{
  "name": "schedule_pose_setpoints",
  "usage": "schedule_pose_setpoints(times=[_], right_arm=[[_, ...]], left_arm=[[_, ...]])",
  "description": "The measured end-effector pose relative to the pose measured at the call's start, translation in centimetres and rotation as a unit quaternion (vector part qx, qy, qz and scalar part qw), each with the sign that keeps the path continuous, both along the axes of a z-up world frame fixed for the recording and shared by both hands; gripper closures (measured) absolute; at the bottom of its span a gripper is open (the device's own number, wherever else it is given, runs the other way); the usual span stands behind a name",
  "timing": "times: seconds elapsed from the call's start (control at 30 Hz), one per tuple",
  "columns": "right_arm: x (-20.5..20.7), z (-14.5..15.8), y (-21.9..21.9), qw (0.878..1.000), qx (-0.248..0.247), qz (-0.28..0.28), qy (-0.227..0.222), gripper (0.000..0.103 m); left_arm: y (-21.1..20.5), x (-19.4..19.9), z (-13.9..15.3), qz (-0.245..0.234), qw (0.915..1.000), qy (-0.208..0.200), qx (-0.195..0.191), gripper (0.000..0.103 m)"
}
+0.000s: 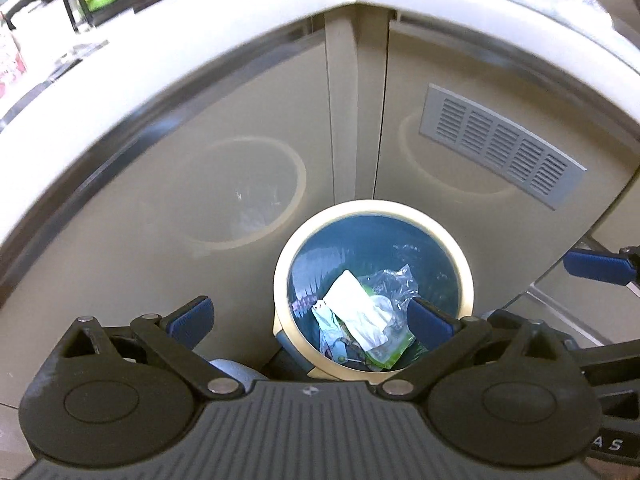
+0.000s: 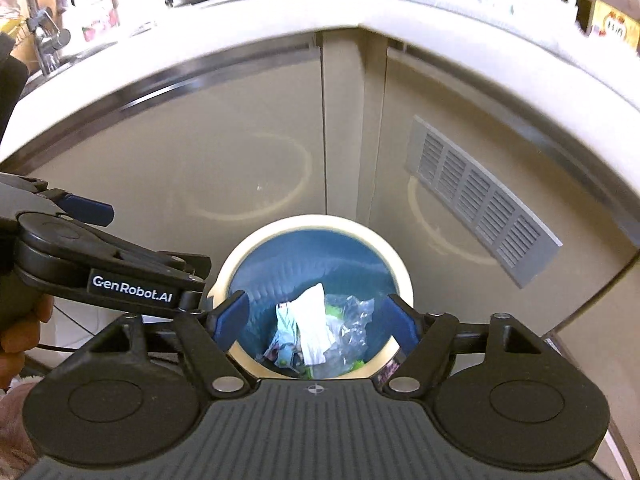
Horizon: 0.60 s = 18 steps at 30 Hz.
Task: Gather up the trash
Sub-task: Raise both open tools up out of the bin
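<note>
Both pairs of jaws are spread wide and nothing is held between them. The left gripper (image 1: 310,322) and the right gripper (image 2: 316,318) are both pointed down at the bin (image 1: 466,280), which stands on the floor in the corner where two cabinet doors (image 1: 200,140) meet. Seen through the right wrist camera, the bin's round cream rim is framed almost squarely between the fingers, so the right gripper is judged the better lined up; in the left wrist view the bin sits off toward the right finger. The trash lies straight below the jaws, at the bottom of the bin: a white crumpled paper (image 1: 356,312) with its long axis running from upper left to lower right, a clear plastic wrapper (image 1: 394,280) beside it, and a green packet (image 1: 394,354) underneath. The near edge of the bin is cut off by each gripper body. What lies under the paper cannot be made out.
</note>
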State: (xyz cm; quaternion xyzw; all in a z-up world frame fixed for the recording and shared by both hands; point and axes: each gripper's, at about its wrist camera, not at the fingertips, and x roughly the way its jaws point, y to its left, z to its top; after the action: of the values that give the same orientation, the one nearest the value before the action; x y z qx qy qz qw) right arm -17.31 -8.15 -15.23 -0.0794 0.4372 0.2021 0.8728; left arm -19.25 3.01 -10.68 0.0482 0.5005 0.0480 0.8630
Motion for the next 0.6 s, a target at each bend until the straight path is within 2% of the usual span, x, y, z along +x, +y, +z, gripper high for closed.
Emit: schedule_pose_setpoints(times=[0.6], right_arm=[[-4.7,5.8,-2.3,0.997,0.018,-0.003,-0.081,0.013]], left_arm=[[-0.4,-4.4,6.1,-0.011,0.9965,-0.08,0.019,0.0]])
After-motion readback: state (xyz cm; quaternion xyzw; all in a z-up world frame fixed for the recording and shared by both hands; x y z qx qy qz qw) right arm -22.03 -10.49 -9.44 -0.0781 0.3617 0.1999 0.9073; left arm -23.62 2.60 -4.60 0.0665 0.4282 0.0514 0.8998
